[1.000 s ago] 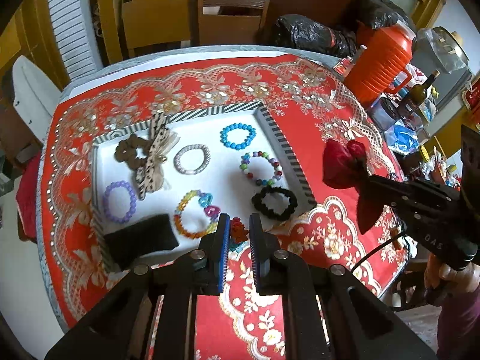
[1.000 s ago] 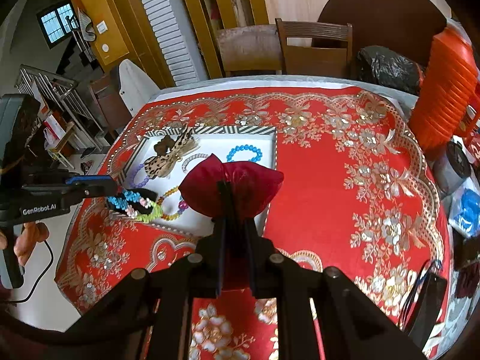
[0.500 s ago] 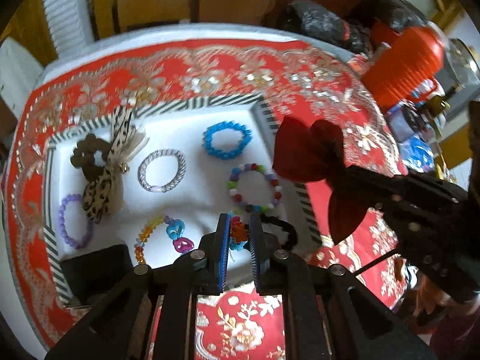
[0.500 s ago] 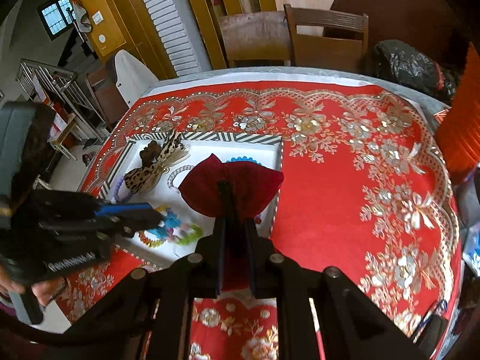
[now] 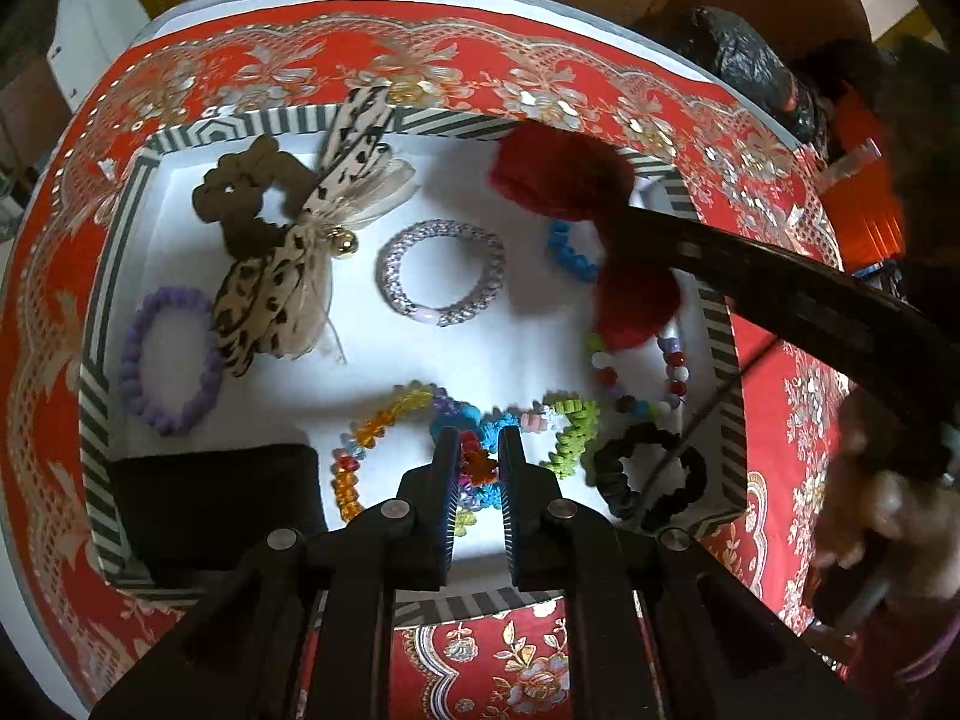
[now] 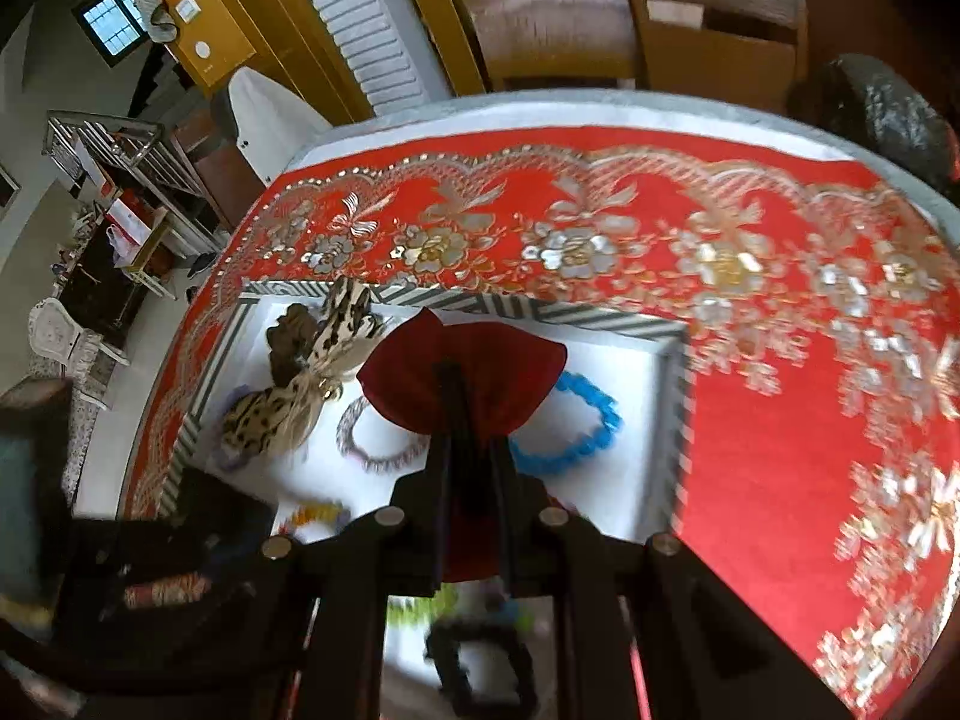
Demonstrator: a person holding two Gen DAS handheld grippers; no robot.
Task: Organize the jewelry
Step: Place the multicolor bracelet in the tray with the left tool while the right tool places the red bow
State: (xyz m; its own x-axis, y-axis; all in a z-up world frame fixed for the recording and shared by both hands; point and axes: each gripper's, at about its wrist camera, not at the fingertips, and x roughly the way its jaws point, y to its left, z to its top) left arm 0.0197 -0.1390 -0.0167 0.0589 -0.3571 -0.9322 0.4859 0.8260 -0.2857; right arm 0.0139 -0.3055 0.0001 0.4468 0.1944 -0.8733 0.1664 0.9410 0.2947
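A white tray with a striped rim (image 5: 96,402) (image 6: 681,420) lies on the red tablecloth. My left gripper (image 5: 477,441) is shut on a blue and green bead bracelet (image 5: 570,426), low over the tray's near middle. My right gripper (image 6: 471,414) is shut on a red velvet bow (image 6: 465,372) (image 5: 564,180), held above the tray's far right part. In the tray lie a leopard bow (image 5: 288,276), a brown scrunchie (image 5: 240,198), a silver bracelet (image 5: 441,276), a purple bracelet (image 5: 162,360), a blue bracelet (image 6: 576,426), a black scrunchie (image 5: 648,474) and a black pad (image 5: 210,504).
The red floral tablecloth (image 6: 780,360) covers a round table. Wooden chairs (image 6: 660,30) stand behind it. A black bag (image 6: 882,114) sits at the table's far right. A hand (image 5: 870,516) holds the right gripper at the right edge of the left wrist view.
Both grippers came down over the tray. The right one carried the red bow leftwards from above the cloth to above the tray. The left one lowered its bracelet towards the tray floor.
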